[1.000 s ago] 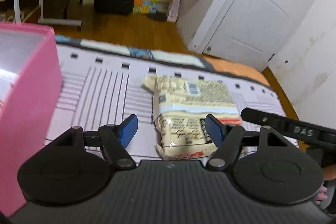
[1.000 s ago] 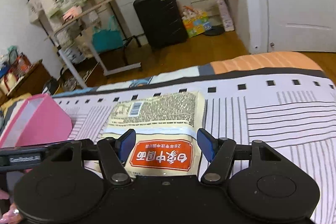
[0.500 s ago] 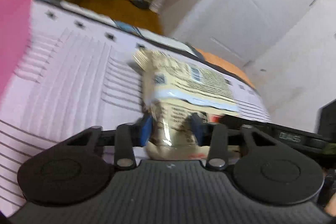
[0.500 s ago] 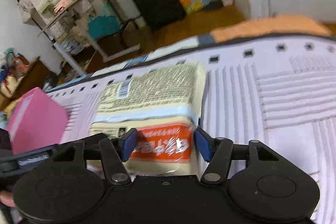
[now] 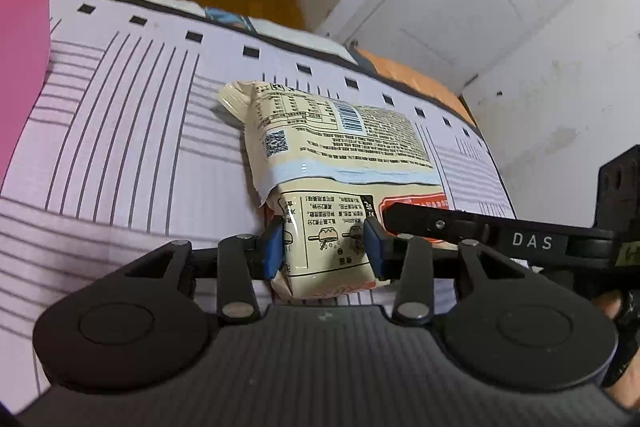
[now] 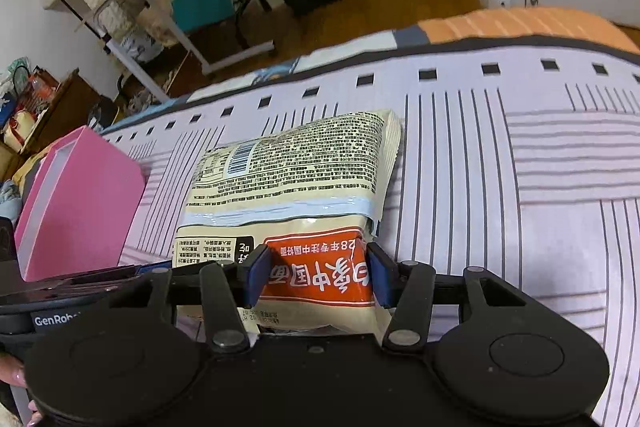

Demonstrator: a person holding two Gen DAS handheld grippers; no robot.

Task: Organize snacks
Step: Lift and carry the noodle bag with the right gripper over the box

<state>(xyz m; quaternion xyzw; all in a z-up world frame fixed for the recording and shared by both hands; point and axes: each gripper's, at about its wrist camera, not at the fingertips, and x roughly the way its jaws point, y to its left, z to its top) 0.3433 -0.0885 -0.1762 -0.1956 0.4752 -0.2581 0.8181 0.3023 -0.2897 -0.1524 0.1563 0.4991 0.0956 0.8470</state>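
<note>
While you hold both tools low over the bed (image 6: 560, 187), each claw pinches the near end of the same cream noodle packet (image 5: 340, 155). Your left claw (image 5: 324, 247) has its blue pads pressed against the packet's near left corner, over the printed cooking diagrams. Your right claw (image 6: 316, 273) squeezes the orange label panel at the near right corner, and its black arm crosses the left wrist view at 3 o'clock. The packet lies back side up on the striped bedsheet, barcode toward 12 o'clock, its far end resting on the sheet. A pink box (image 6: 80, 207) stands on the bed at 9 o'clock of the packet, near but apart from it.
</note>
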